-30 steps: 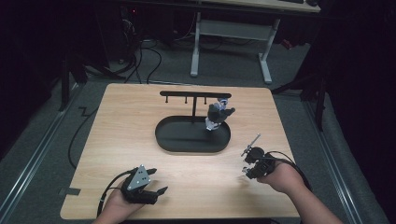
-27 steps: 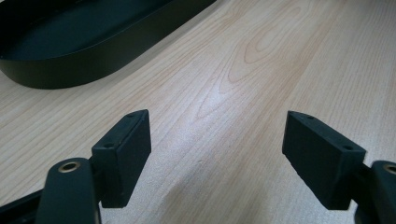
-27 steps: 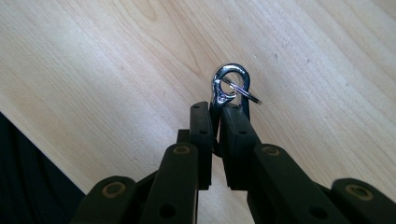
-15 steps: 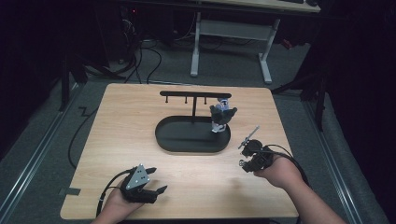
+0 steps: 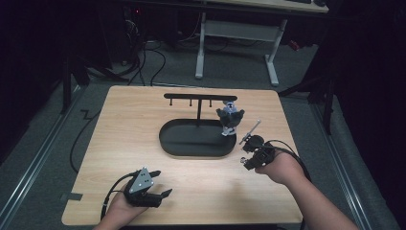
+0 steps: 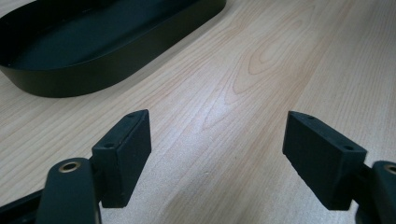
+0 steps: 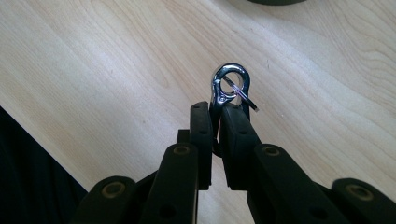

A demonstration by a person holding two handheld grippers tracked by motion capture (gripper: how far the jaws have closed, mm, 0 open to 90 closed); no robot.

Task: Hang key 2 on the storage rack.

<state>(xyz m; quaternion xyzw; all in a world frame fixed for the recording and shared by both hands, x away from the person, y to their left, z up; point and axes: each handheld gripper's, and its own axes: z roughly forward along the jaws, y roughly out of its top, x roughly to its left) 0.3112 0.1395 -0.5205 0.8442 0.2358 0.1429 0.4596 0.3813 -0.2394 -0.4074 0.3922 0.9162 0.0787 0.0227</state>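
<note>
Jaws of the left gripper [image 6: 217, 158] stand wide apart with nothing between them, low over the bare wooden table [image 6: 261, 70] near its front edge; in the high view this gripper [image 5: 146, 188] rests in the person's left hand [image 5: 119, 211], its grey plate on top. Jaws of the right gripper [image 7: 215, 126] are pressed together on the stem of a shiny metal clasp [image 7: 229, 86], whose loop and a thin ring stick out past the tips above the table. In the high view the right gripper [image 5: 253, 149] is held by the right hand [image 5: 280, 167] just beside the right end of the black oval tray [image 5: 191, 143]. A T-shaped black rack [image 5: 200, 98] rises from the tray. At the rack's right end, over the tray's edge, is a small grey and white figure [image 5: 230, 120]; whether it hangs or stands I cannot tell. A thin rod [image 5: 251, 130] slants up from the right gripper towards that figure.
</note>
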